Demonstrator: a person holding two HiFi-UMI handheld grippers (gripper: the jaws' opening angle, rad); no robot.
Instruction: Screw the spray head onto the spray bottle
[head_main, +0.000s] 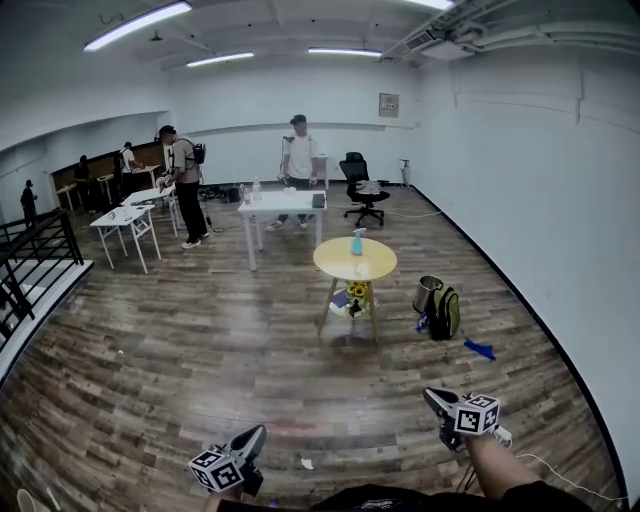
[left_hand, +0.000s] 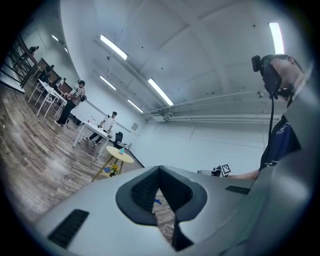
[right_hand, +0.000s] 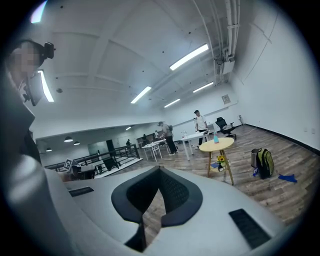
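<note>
- Fingers: the left gripper (left_hand: 160, 172) has them pressed together at the tips, with only floor showing through the gap behind the pads. Nothing is held.
- Fingers of the right gripper (right_hand: 160, 171) are likewise closed on each other and empty.
- In the head view both tools sit low and near the body, left gripper (head_main: 252, 436) and right gripper (head_main: 435, 400), each pointing roughly level.
- The spray bottle (head_main: 357, 242) stands well ahead of both sets of fingertips, far out of reach. It is on a round yellow table (head_main: 330, 268), with open wooden floor (head_main: 250, 350) in between.
- From the right fingers it lies ahead and a little to the right (right_hand: 216, 139).
- Orientation: the bottle is upright, long axis vertical, neck up. It is too small to tell which way any nozzle faces, or whether the spray head is seated on it or lies apart.
- Handling, as a judgement: a small pale blue plastic bottle, probably light. The walls look smooth and may flex and slip under a hard pinch.
- Suggested hold: one gripper across the body at mid-height, firm but not crushing. The other takes the spray head by its collar and turns it about the vertical axis.
- Risk: a light bottle may tip at first contact.
</note>
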